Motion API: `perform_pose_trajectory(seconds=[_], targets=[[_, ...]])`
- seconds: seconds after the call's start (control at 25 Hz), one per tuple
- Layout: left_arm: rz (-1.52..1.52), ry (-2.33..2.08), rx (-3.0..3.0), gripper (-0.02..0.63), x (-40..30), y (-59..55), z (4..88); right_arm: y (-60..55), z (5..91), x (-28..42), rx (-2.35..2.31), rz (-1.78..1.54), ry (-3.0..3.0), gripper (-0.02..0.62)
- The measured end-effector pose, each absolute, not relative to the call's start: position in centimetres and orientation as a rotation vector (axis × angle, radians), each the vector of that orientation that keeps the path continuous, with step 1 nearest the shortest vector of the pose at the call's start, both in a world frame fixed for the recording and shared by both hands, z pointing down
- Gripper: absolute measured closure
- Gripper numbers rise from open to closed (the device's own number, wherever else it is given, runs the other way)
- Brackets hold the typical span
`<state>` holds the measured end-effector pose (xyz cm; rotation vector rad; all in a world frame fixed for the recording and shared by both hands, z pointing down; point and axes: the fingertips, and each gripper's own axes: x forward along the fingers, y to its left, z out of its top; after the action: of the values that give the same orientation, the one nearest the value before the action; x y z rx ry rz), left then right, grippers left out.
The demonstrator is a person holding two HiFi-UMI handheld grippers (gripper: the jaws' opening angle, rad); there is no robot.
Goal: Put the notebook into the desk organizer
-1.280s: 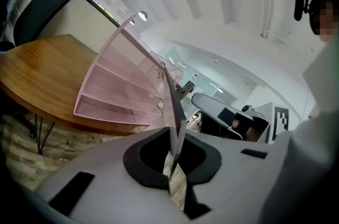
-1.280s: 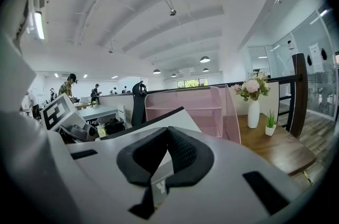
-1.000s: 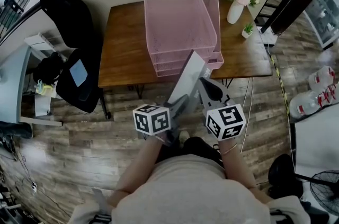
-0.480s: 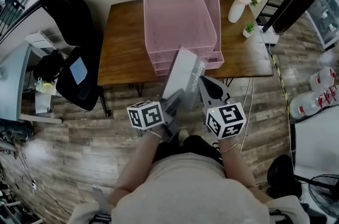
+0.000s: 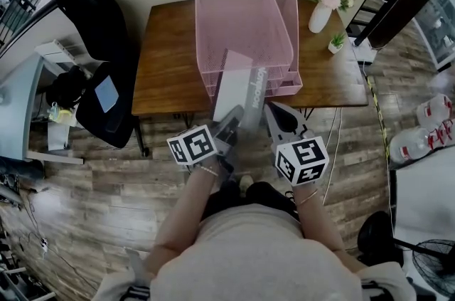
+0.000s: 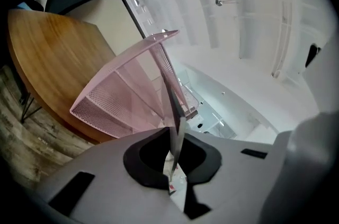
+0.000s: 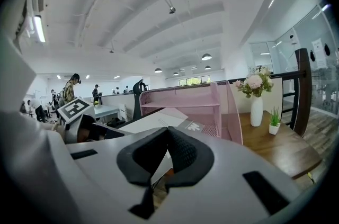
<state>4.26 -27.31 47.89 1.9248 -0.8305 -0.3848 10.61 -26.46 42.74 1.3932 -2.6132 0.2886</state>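
Note:
A pink mesh desk organizer (image 5: 242, 15) with stacked trays stands on the wooden table (image 5: 167, 72). My left gripper (image 5: 231, 123) is shut on the near end of a grey-white notebook (image 5: 238, 82), whose far end reaches the organizer's front trays. The left gripper view has the notebook (image 6: 175, 127) edge-on between the pads, with the organizer (image 6: 122, 96) just beyond. My right gripper (image 5: 272, 111) hovers to the right of the notebook with its jaws shut and nothing in them. From the right gripper (image 7: 168, 135) I see the notebook (image 7: 153, 121) lying almost flat before the organizer (image 7: 201, 101).
A white vase of flowers (image 5: 321, 4) and a small potted plant (image 5: 334, 42) stand on the table right of the organizer. A black office chair (image 5: 99, 29) sits at the table's left end. Bottles (image 5: 426, 129) lie on the floor at the right.
My left gripper has carried the notebook forward toward the organizer and rolled it flatter; its far end now reaches the front trays. The right gripper has stayed put.

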Motion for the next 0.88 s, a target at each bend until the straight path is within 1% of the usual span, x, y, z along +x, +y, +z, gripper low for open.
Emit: perform_pose_trajectory(seconds=[0.4, 0.44, 0.52, 0.88], targets=[[-0.553, -0.907, 1.819, 0.586, 3.4, -29.7, 48.4, -27.4, 43.0, 10.4, 1.365, 0.285, -2.62, 0.586], [-0.562, -0.909, 1.81, 0.578, 3.4, -29.9, 48.5, -27.5, 43.0, 10.4, 1.362, 0.285, -2.621, 0.586], [-0.575, -0.916, 1.789, 0.558, 3.3, -30.3, 48.7, -27.6, 43.1, 10.3, 1.356, 0.286, -2.622, 0.586], [-0.556, -0.941, 1.768, 0.555, 3.8, -32.2, 49.8, -28.2, 43.5, 10.5, 1.333, 0.294, -2.619, 0.586]])
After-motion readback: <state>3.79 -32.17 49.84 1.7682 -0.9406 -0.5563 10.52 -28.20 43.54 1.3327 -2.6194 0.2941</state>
